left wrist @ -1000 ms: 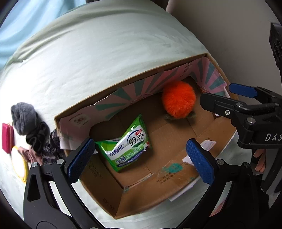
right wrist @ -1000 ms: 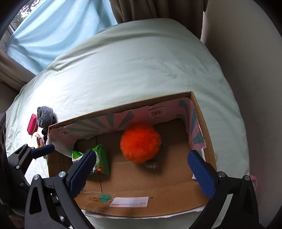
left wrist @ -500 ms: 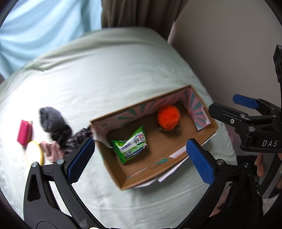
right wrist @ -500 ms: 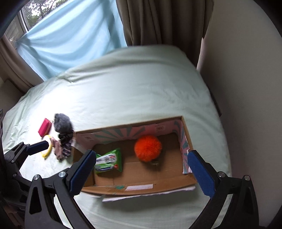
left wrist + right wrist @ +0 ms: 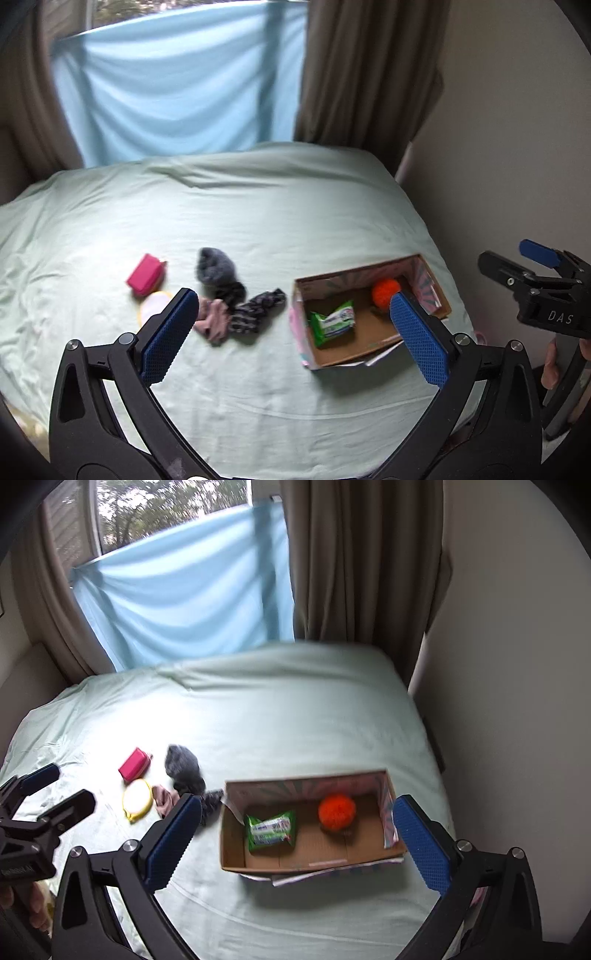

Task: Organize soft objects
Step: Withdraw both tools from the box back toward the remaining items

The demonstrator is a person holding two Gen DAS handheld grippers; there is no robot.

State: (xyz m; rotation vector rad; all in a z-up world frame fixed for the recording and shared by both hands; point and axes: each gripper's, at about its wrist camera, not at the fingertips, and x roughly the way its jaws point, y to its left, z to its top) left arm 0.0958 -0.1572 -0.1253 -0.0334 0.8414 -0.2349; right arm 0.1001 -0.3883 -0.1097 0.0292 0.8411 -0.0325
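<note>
Having pulled up and away from the cardboard box [image 5: 236,853] holding the orange pompom [image 5: 337,811] and wipes packet [image 5: 271,828], both grippers' jaws hang open and empty, leaving the scrunchies [image 5: 236,310] on the bed [image 5: 258,206] next.

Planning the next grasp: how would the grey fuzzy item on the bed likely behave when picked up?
The grey fuzzy item looks limp and crumpled, so it would probably droop and compress between the fingers. It seems light. It touches the dark scrunchie, so that might drag along.
</note>
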